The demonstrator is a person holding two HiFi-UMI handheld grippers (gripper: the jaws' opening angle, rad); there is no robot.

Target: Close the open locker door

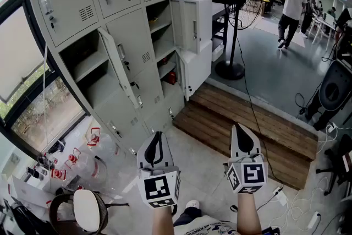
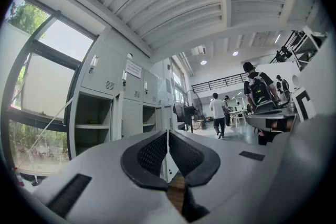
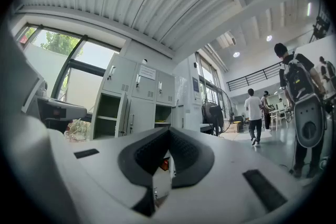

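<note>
A bank of grey lockers (image 1: 110,19) stands at the upper left of the head view. One door (image 1: 118,66) in its left column hangs open, baring a shelf compartment (image 1: 88,63). Two white doors (image 1: 191,23) at the right end also stand open. My left gripper (image 1: 158,136) and right gripper (image 1: 240,129) are held low over the floor, well short of the lockers, both shut with nothing in them. In the left gripper view the shut gripper (image 2: 168,136) points at the lockers (image 2: 100,107). The right gripper (image 3: 169,134) is likewise shut and faces the open door (image 3: 124,115).
A wooden step (image 1: 242,124) runs across in front of the grippers. A standing fan (image 1: 236,8) is behind it. Water bottles (image 1: 82,165) and a stool (image 1: 88,209) sit at lower left. Cables (image 1: 308,195) lie at right. People (image 1: 290,8) walk in the far hall.
</note>
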